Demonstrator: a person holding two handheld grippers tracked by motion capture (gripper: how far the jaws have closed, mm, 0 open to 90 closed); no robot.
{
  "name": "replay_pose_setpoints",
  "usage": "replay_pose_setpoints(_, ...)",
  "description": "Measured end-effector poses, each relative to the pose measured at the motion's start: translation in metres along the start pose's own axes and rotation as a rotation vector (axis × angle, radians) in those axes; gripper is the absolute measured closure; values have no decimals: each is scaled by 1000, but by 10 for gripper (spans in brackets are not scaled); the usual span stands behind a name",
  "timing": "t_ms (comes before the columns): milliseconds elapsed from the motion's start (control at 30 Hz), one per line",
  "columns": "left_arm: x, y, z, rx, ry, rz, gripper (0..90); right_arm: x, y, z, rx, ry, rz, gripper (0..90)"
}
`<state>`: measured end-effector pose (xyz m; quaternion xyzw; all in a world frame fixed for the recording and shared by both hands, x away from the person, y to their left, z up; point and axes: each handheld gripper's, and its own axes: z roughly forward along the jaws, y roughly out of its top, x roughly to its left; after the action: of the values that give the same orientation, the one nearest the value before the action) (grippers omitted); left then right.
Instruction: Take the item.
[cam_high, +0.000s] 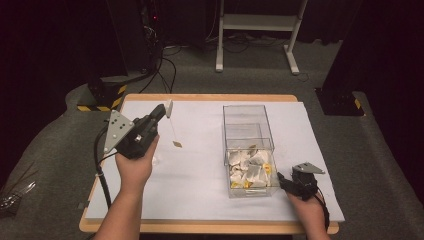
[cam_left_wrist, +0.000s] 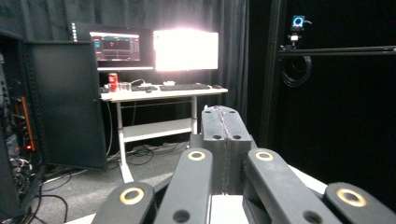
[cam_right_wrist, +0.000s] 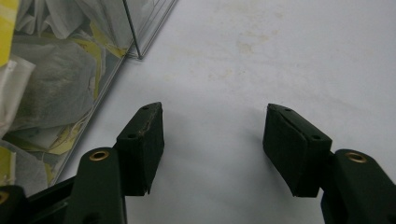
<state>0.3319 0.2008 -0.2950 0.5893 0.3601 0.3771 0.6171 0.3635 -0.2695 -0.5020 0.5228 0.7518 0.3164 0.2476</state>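
1. White paper covers the surface (cam_high: 200, 195), and above its left part the left gripper (cam_high: 164, 108) is raised, its jaws pressed together on a tea bag (cam_high: 169, 108).
2. The tea bag's string hangs down to a small tag (cam_high: 177, 144), which dangles just over the paper.
3. A clear box (cam_high: 248, 150) right of centre holds a heap of tea bags at its near end.
4. The right gripper (cam_high: 283, 181) rests low just beside the box's near right corner, jaws spread with nothing between them.
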Motion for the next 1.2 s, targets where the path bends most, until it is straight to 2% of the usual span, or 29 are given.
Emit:
replay_pose_setpoints(767,36,2,-25,-16,95,-3,900,0,0,0,0,-1,0,385)
replay_pose_setpoints(1200,49,-7,-34,-4,132,-10,900,1,0,0,1,-2,5,385)
